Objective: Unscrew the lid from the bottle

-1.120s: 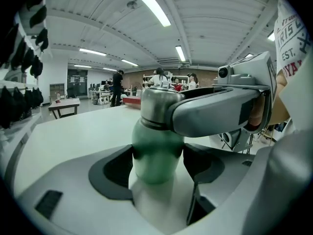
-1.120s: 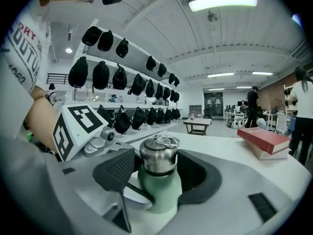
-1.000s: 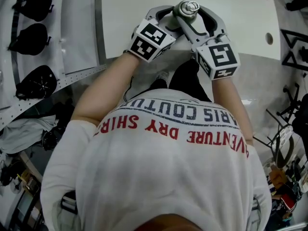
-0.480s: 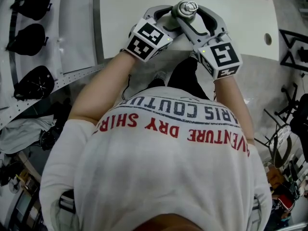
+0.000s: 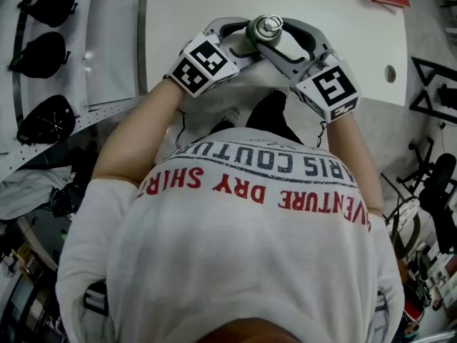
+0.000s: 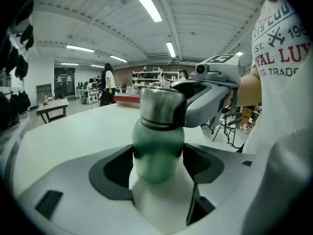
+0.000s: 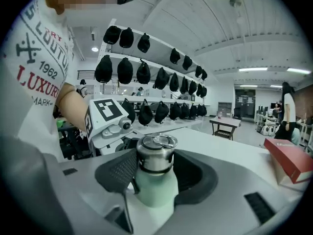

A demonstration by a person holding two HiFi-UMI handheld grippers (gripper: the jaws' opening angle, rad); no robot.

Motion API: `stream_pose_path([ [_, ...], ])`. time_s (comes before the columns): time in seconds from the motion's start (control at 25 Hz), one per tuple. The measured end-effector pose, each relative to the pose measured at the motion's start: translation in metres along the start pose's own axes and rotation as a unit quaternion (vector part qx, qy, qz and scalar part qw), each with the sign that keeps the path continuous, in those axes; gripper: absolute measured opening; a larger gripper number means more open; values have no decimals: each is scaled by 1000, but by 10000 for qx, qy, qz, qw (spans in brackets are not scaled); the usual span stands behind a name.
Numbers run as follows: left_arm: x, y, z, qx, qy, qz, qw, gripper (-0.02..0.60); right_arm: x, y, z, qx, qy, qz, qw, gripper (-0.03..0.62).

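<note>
Bottle [image 7: 155, 190], pale green body, stands at the near edge of the white table [image 5: 200, 6], close to the person; its steel lid [image 6: 161, 104] is on, so the contents cannot be seen. It looks rigid, smooth and probably slippery, with weight unknown, so the body is best braced and the lid's side wall turned. Left gripper [image 6: 159, 153] is clamped on the green body; right gripper [image 7: 155, 163], jaws fairly wide, pinches the lid between its pads.
</note>
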State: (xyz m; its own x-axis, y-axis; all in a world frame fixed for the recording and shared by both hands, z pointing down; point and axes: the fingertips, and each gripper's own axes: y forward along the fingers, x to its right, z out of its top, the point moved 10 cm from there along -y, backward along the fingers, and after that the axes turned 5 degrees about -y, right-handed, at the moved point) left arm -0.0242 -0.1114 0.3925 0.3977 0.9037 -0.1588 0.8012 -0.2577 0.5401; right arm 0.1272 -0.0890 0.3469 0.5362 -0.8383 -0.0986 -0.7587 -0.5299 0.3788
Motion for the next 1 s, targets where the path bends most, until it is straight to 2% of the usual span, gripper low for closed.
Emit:
stream_pose_path([
  [0.24,-6,-1,2,-108,59,-228,9997,336,15,3,4,-79,-290,785,9965,232],
  [0.52,-11,-2,4,-311,297,-582,9974,336,28,11,10,-8,-574,1789,9822,232],
  [0.76,-16,-4,6,-544,613,-859,9929,336,40,19,15,-93,-939,2673,9590,232],
  [1.0,-18,-2,11,-774,838,-1165,9866,336,47,25,20,-240,-1290,3373,9322,232],
])
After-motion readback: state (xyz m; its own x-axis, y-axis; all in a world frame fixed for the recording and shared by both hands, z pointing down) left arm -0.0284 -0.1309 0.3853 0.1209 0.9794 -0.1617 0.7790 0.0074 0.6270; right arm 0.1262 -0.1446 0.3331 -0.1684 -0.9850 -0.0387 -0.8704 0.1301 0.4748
